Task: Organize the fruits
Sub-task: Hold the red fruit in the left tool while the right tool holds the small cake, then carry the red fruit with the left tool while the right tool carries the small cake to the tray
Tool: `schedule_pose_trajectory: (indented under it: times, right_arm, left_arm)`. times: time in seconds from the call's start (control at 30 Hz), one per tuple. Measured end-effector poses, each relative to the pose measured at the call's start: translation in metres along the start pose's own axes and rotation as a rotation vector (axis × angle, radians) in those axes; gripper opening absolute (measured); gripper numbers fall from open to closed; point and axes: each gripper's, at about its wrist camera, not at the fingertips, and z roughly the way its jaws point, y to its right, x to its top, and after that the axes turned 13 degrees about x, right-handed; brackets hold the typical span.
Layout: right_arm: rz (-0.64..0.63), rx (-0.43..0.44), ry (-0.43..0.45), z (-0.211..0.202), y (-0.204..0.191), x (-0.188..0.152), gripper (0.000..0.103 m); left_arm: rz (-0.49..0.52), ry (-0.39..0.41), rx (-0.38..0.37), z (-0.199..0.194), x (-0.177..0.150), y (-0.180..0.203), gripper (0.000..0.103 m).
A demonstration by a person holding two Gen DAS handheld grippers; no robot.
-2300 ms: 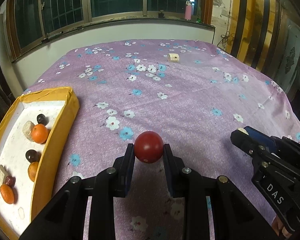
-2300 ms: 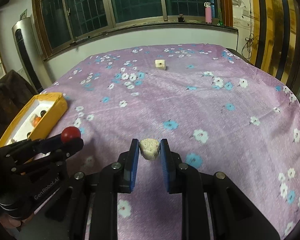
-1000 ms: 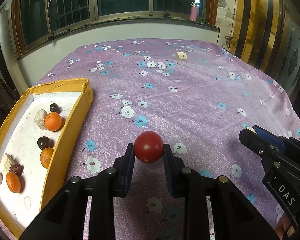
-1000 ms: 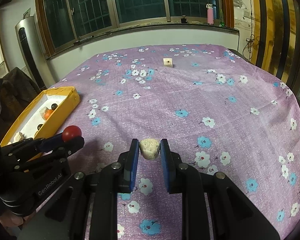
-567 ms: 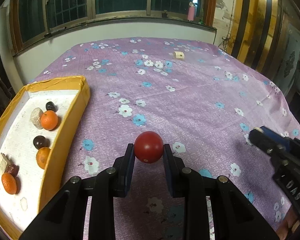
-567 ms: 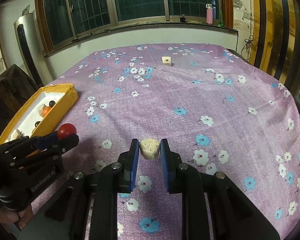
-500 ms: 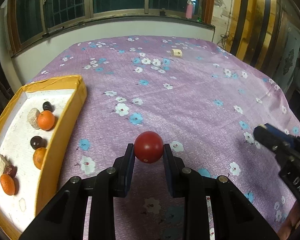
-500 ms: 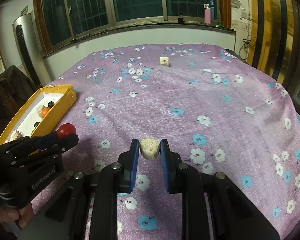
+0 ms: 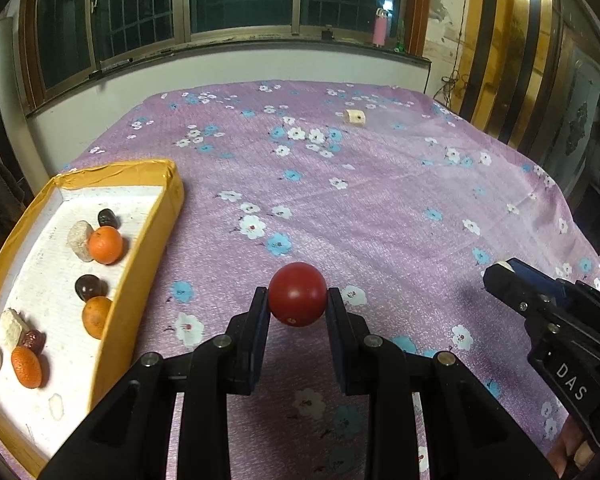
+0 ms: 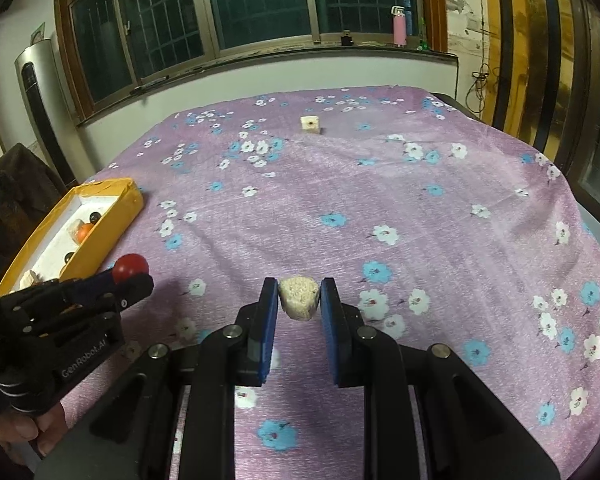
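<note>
My left gripper (image 9: pixel 298 300) is shut on a red ball-shaped fruit (image 9: pixel 297 299) and holds it above the purple flowered cloth, to the right of a yellow tray (image 9: pixel 148 236). The tray holds oranges (image 9: pixel 106 245), dark fruits (image 9: pixel 89 286) and pale lumps (image 9: pixel 80 239). My right gripper (image 10: pixel 299 298) is shut on a pale beige lump (image 10: pixel 299 298), also above the cloth. The left gripper with the red fruit (image 10: pixel 130 266) shows at the left of the right wrist view, next to the tray (image 10: pixel 112 232). The right gripper (image 9: pixel 508 276) shows at the right of the left wrist view.
A small pale cube (image 9: pixel 355 117) lies on the far side of the cloth; it also shows in the right wrist view (image 10: pixel 310 125). A window sill with a pink bottle (image 9: pixel 379 26) runs behind the table. The table's edges fall away at right and left.
Both grippers keep their hold. The views have shifted slightly; the tray sits a little nearer the left gripper than 2.3 s ago.
</note>
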Motion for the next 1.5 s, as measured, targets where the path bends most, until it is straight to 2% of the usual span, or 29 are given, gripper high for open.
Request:
schedule_pose_trajectory:
  times: [0.67, 1.0, 1.37, 1.5]
  right_arm:
    - [-0.023, 0.008, 0.039, -0.018, -0.012, 0.006, 0.023]
    - [-0.032, 0.032, 0.036, -0.014, -0.021, 0.006, 0.023]
    - [-0.052, 0.083, 0.042, -0.006, -0.033, 0.009, 0.023]
    - [-0.054, 0.113, 0.041, -0.001, -0.038, 0.009, 0.023]
  left_arm:
    - [-0.030, 0.024, 0.006, -0.016, 0.000, -0.014, 0.027]
    - [-0.052, 0.023, 0.020, -0.016, 0.001, -0.026, 0.027]
    - [-0.118, 0.005, 0.105, -0.022, -0.011, -0.062, 0.027]
    - [-0.118, -0.009, 0.106, -0.019, -0.015, -0.065, 0.027]
